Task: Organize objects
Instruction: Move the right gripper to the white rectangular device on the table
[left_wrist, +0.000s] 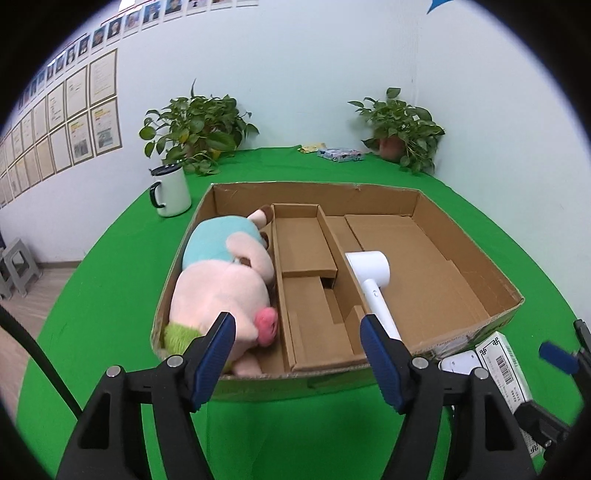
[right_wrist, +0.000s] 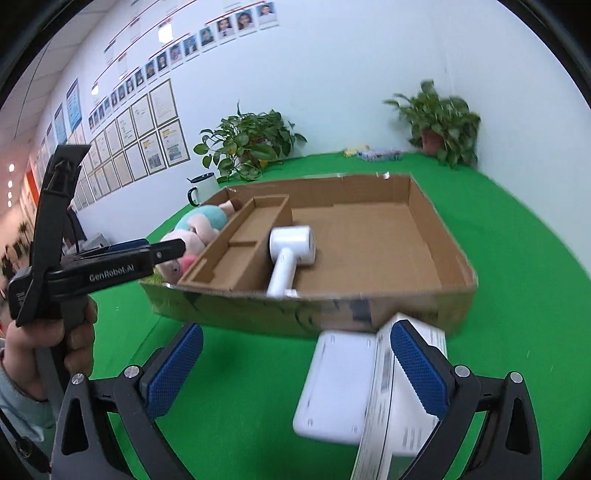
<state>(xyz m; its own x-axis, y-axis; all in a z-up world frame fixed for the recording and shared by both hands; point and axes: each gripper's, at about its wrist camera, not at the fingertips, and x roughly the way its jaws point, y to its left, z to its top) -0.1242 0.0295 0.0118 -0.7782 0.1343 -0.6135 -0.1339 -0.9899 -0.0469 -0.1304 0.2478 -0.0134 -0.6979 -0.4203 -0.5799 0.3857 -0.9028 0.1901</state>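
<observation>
On the green table (left_wrist: 110, 295), a mug (left_wrist: 170, 192) stands left of the box (left_wrist: 461, 236). In the box lie a plush (left_wrist: 221, 284), then a dryer (left_wrist: 371, 277). Left gripper (left_wrist: 297, 354) hovers, jaws open. Right gripper (right_wrist: 295, 373) gapes above a white device (right_wrist: 336, 384) and, probably, a carton (right_wrist: 388, 406).

A brown cardboard box (left_wrist: 461, 236) sits on the green table (left_wrist: 110, 295), holding a pink, teal-shirted plush toy (left_wrist: 221, 280) and a white hair dryer (left_wrist: 369, 269). At lower right, a white flat device (right_wrist: 336, 384) adjoins a white carton (right_wrist: 402, 424), seemingly black-printed; the tongs' pads (right_wrist: 173, 369) are blue.
</observation>
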